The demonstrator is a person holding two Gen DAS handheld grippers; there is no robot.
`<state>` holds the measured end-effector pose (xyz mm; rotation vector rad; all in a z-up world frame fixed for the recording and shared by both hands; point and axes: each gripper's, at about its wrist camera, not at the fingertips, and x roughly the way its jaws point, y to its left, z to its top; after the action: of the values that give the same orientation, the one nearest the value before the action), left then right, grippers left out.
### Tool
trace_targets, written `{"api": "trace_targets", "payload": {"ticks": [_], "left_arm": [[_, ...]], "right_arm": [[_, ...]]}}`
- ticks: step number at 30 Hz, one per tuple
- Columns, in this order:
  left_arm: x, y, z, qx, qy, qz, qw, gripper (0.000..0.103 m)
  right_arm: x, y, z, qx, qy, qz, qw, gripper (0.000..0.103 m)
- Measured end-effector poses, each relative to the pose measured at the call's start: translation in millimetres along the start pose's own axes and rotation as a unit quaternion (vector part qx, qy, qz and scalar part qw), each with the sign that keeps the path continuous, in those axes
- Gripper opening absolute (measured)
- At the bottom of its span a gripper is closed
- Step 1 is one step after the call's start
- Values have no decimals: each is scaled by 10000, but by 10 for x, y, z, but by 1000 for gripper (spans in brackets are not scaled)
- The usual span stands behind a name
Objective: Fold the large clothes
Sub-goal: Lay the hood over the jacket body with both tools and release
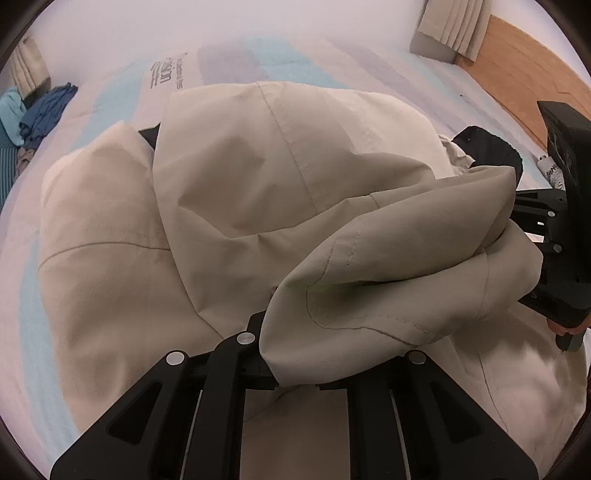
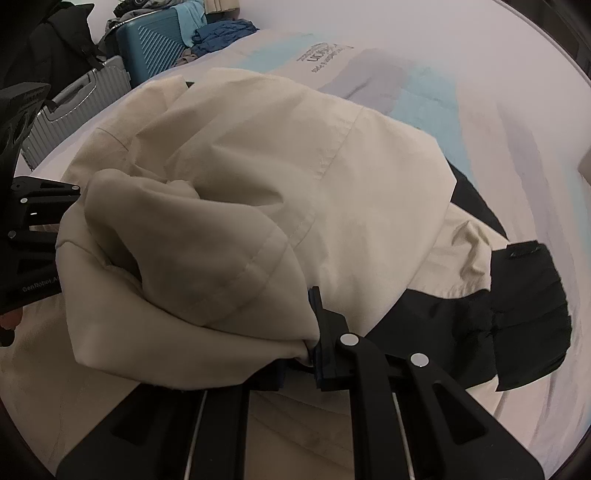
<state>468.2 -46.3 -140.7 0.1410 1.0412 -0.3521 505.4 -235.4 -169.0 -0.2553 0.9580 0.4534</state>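
Note:
A large beige jacket (image 1: pixel 258 177) with black panels lies on the bed; it also shows in the right wrist view (image 2: pixel 314 155). Its black cuff (image 2: pixel 528 314) lies at the right. My left gripper (image 1: pixel 295 354) is shut on a raised fold of the beige fabric (image 1: pixel 388 280), which hides its fingertips. My right gripper (image 2: pixel 291 347) is shut on the same raised fold (image 2: pixel 184 280), with the fabric bunched over its left finger. The right gripper shows at the right edge of the left wrist view (image 1: pixel 546 229). The left gripper shows at the left edge of the right wrist view (image 2: pixel 29 229).
The bed sheet (image 1: pixel 229 62) is white with pale blue and lilac stripes and printed text. Blue clothes (image 2: pixel 221 33) are piled at its far edge. A teal suitcase (image 2: pixel 151 48) and a silver suitcase (image 2: pixel 74 107) stand beside the bed. Wooden floor (image 1: pixel 524 74) and curtain lie beyond.

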Motion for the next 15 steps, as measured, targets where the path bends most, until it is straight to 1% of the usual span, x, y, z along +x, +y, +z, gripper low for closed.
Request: {"api": "trace_targets", "payload": {"ticks": [4, 15], "left_arm": [[41, -22, -53, 32, 12, 46, 10000, 12], [52, 13, -56, -45, 23, 29, 10000, 12]], "right_arm": [[41, 39, -42, -48, 7, -41, 10000, 10], [68, 64, -65, -109, 11, -74, 9999, 11]]}}
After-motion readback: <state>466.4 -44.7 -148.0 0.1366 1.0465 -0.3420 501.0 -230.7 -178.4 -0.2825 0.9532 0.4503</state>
